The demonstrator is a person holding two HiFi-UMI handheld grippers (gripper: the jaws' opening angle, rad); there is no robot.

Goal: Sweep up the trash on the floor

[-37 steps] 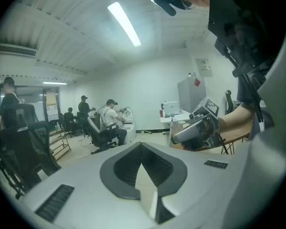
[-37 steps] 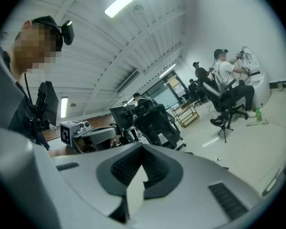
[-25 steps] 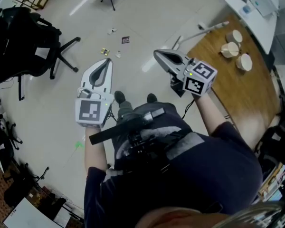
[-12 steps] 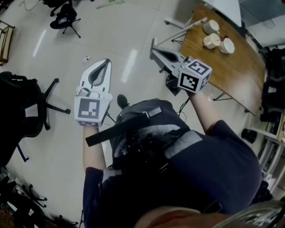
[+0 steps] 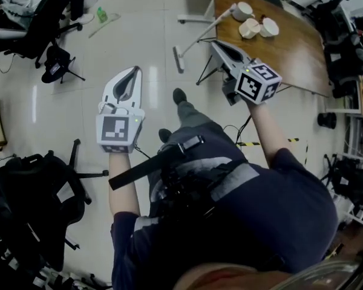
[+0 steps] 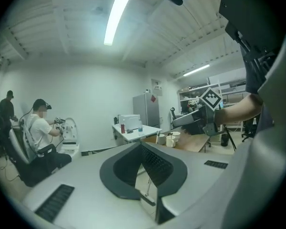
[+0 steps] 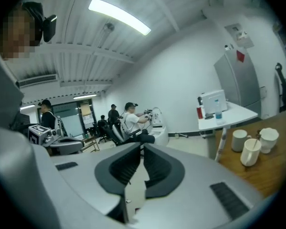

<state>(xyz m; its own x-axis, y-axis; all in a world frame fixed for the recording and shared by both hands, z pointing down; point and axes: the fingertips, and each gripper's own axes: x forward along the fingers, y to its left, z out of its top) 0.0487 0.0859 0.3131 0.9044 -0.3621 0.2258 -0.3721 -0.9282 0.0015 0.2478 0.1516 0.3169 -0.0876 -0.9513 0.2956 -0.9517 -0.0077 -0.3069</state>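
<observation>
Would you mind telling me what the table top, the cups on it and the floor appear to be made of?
The table top looks like wood or wood veneer: warm brown and matte. The cups are probably glazed ceramic, cream and smooth, though plastic is possible. The floor seems to be polished tile or vinyl: it is pale and mirrors lights as bright streaks.

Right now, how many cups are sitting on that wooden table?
3, at one end of the wooden table: one cup by the broom handle, two more side by side.
</observation>
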